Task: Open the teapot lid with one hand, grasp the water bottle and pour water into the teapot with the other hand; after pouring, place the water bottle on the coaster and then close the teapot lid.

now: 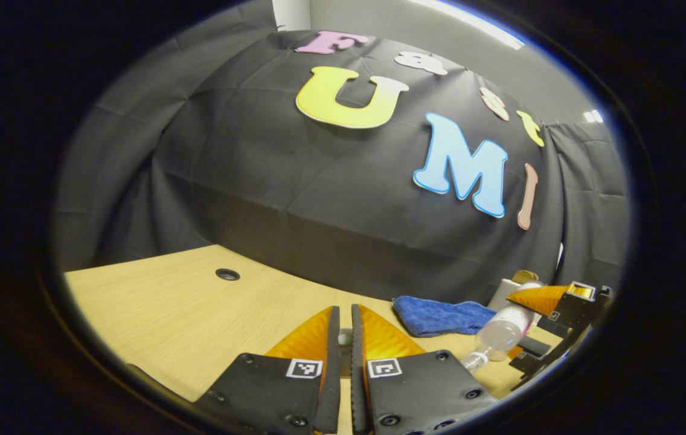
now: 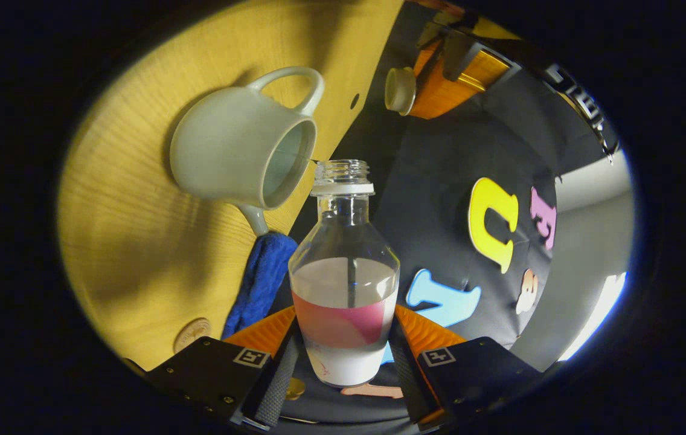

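Nothing here reads as words or numbers. The water bottle [image 2: 343,284], at six o'clock in the right gripper view, carries a pink-and-white label [image 2: 343,329]. Any print on it is too small to tell.

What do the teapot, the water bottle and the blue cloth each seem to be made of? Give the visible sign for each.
Teapot: probably glazed ceramic; pale, opaque, softly glossy.
Water bottle: clear plastic, most likely; see-through wall, threaded neck.
Blue cloth: soft fabric, perhaps microfibre or terry; fuzzy, rumpled surface.

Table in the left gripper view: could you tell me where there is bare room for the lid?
Free: the bare table between the cable hole and the left gripper. Crowded: right of that gripper, with the blue cloth and water bottle.
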A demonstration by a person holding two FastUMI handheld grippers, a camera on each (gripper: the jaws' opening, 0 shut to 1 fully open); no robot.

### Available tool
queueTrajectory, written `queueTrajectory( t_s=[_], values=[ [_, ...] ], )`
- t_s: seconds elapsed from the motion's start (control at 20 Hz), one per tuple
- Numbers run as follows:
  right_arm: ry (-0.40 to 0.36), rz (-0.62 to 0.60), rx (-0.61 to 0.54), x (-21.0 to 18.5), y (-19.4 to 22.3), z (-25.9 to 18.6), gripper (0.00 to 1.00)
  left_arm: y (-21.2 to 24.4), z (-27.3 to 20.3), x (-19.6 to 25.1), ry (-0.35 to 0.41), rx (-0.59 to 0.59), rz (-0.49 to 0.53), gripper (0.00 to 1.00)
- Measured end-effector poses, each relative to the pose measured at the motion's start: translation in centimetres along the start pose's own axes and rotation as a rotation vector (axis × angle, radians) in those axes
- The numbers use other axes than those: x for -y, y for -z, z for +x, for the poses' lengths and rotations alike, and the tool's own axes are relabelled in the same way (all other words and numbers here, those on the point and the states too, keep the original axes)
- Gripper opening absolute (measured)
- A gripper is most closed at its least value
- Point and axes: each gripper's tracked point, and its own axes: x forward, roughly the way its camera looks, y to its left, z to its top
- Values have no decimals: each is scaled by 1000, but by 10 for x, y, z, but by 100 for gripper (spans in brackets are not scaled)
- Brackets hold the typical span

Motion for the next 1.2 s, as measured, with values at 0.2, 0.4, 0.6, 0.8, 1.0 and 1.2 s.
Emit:
queueTrajectory(
  t_s=[0.2,0.4,0.6,0.8,1.0,1.2],
  values=[
    [-56,155,-20,-3,14,6,76,-11,-3,-6,-13,27,0,14],
    [-57,309,-50,-5,32,7,76,-21,-8,-12,-25,54,-8,14],
    [-115,612,-83,-23,46,-7,76,-19,-7,-13,-33,49,-8,14],
    [-169,906,-85,-20,47,-9,76,-16,-5,-13,-38,42,-7,14],
    [-225,1194,-88,-23,53,-5,77,-12,-5,-13,-39,30,-1,15],
    [-219,1438,-102,-23,73,5,76,-10,-4,-7,-33,24,17,13]
  ],
)
